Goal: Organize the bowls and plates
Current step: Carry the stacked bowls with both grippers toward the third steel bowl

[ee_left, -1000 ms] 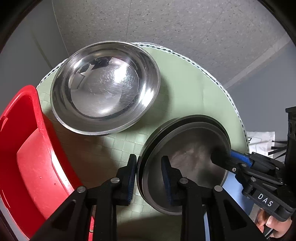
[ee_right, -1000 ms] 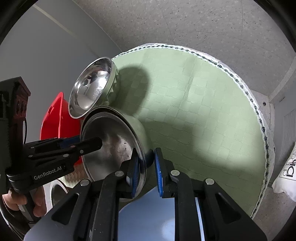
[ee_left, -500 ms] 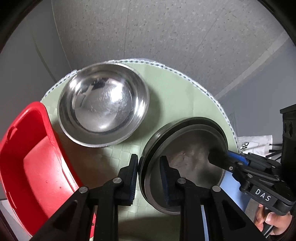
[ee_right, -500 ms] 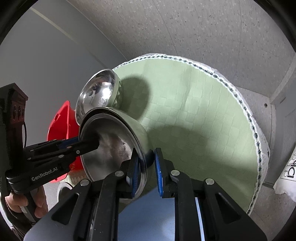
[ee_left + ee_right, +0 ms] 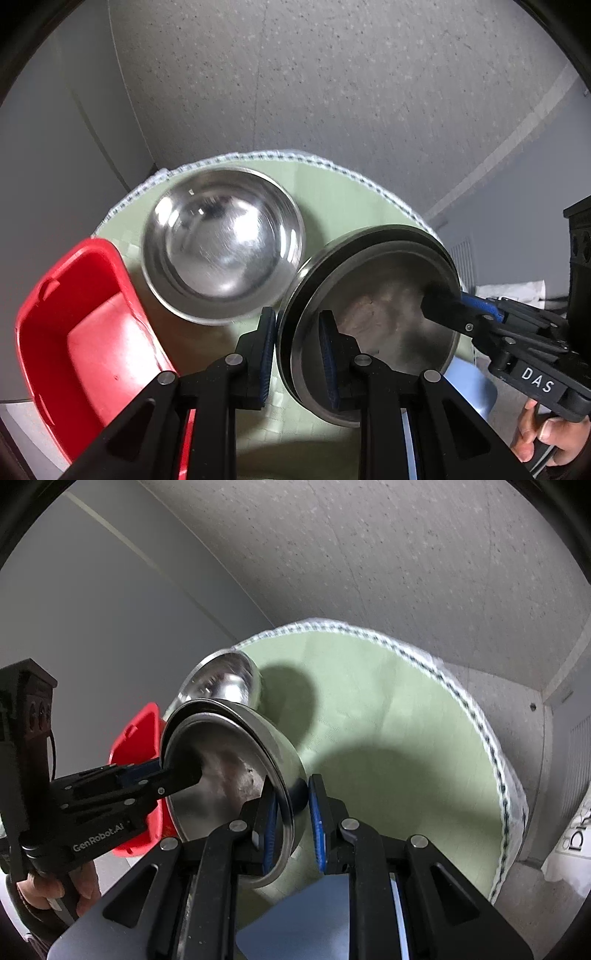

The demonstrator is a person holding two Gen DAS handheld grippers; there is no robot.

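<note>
Both grippers hold one steel bowl (image 5: 380, 317) in the air above a round green mat (image 5: 332, 195). My left gripper (image 5: 297, 354) is shut on the bowl's near-left rim. My right gripper (image 5: 291, 823) is shut on the opposite rim, and its finger also shows in the left wrist view (image 5: 450, 310). The held bowl (image 5: 229, 771) looks like two nested bowls, with a double rim. A second, shinier steel bowl (image 5: 221, 243) stands on the mat behind it; it also shows in the right wrist view (image 5: 221, 683).
A red plastic tub (image 5: 85, 332) stands at the mat's left edge and also shows in the right wrist view (image 5: 136, 734). The right half of the green mat (image 5: 388, 738) is bare. A blue surface (image 5: 314, 923) lies below the grippers. A white bag (image 5: 569, 834) lies at the far right.
Both grippers have lifted the held bowl higher and pulled back; the mat, the shiny bowl and the red tub look smaller and farther away. Both grips are unchanged.
</note>
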